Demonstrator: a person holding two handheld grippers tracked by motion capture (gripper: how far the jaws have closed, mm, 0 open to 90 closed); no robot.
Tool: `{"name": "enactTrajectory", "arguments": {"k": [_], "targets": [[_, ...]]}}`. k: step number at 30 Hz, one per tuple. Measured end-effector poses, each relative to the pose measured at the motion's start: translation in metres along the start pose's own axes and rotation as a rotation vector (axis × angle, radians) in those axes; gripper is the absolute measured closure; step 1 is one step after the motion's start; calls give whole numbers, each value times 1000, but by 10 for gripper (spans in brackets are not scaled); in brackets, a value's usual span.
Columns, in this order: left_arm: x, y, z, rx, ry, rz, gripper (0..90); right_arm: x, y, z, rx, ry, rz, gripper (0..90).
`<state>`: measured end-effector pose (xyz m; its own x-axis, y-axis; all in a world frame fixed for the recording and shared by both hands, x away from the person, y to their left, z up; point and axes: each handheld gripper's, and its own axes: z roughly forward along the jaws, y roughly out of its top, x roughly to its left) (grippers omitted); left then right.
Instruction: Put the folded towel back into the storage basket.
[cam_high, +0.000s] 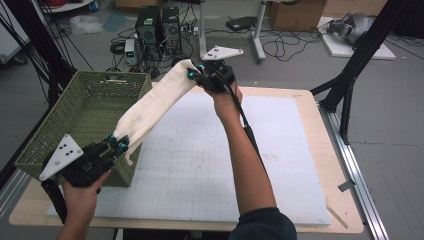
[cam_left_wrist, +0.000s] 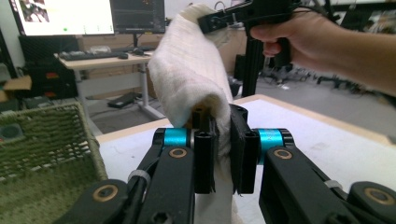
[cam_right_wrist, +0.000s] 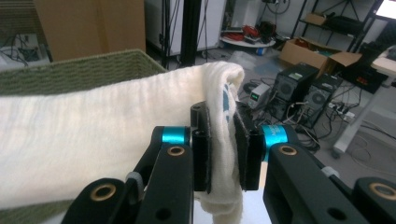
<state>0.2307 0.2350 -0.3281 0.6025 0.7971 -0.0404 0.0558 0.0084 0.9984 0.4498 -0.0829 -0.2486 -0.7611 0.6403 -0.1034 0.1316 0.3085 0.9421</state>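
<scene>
Table (cam_high: 300, 150): basket (cam_high: 85, 125) on left edge.
Left gripper (cam_high: 118, 143), right gripper (cam_high: 196, 71): both clamp towel (cam_high: 150, 105).
Risk: overstretching could slip towel free.

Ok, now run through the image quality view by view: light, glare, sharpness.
High view: even overhead light, soft shadows under the arms on the white mat, slightly soft overall. Left gripper view: left tool and cream cloth sharp, bright monitor washed out, background softer. Right gripper view: right tool crisp, the cloth brightly lit with its weave texture partly lost, green basket behind somewhat soft.
</scene>
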Motion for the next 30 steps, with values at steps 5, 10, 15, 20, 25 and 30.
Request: {"name": "enactTrajectory", "arguments": {"k": [5, 10, 15, 20, 25, 30], "targets": [[6, -1, -5, -2, 19, -12, 816, 5, 11, 17, -1, 12, -3, 791], [12, 1, -13, -11, 48, -11, 820, 13, 22, 34, 7, 24, -21, 792], [19, 2, -21, -31, 80, -22, 820, 22, 35, 52, 4, 40, -33, 792], [26, 2, -28, -40, 105, -27, 820, 29, 44, 67, -4, 52, -36, 792], [32, 1, -31, -36, 125, -28, 820, 38, 52, 85, -17, 53, -44, 793], [35, -1, -32, -22, 152, -17, 819, 45, 55, 103, -18, 62, -41, 793]]}}
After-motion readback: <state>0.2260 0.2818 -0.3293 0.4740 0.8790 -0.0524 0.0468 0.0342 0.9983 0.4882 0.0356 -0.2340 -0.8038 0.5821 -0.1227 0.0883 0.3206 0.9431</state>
